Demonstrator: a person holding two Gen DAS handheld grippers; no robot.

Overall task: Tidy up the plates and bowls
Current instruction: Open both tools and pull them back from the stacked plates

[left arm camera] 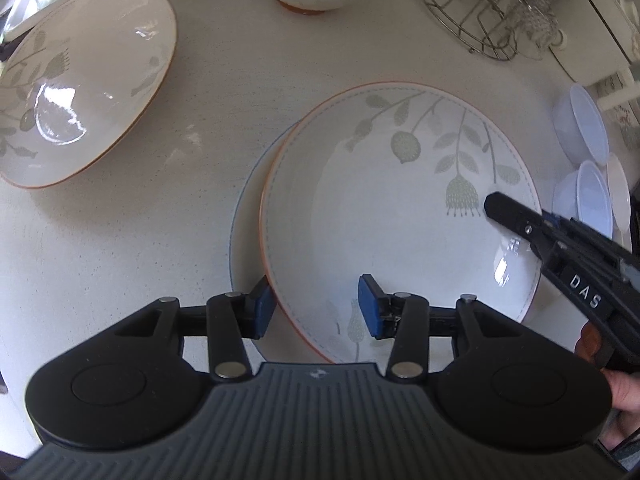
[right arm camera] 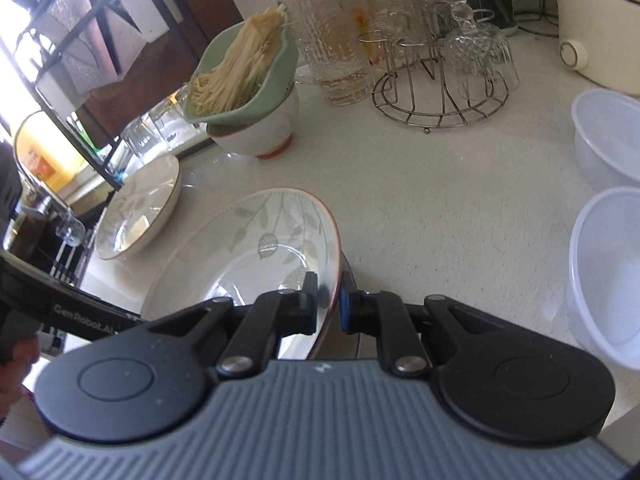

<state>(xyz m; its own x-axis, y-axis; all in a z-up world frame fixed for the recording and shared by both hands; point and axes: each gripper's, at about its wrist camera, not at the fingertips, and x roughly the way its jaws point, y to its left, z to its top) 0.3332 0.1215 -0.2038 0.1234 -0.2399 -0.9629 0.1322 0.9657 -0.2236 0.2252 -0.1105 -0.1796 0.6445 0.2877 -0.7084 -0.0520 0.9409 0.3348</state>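
Observation:
A white plate with a leaf pattern and orange rim point(left arm camera: 392, 216) lies on top of a plainer plate with a blue rim point(left arm camera: 244, 216) on the counter. My right gripper point(right arm camera: 329, 304) is shut on the right rim of the leaf plate point(right arm camera: 248, 248); it shows in the left wrist view point(left arm camera: 520, 220) too. My left gripper point(left arm camera: 316, 306) is open, its pads on either side of the plate's near rim, not closed on it. A second leaf-patterned plate point(left arm camera: 84, 80) lies at the left point(right arm camera: 140, 212).
A white bowl with a green colander of noodles point(right arm camera: 244, 92) stands at the back. A wire rack with glasses point(right arm camera: 440, 76) and a glass jug point(right arm camera: 332, 40) are behind. Translucent plastic bowls point(right arm camera: 608, 140) sit at the right. A white appliance point(right arm camera: 596, 20) is at the far right.

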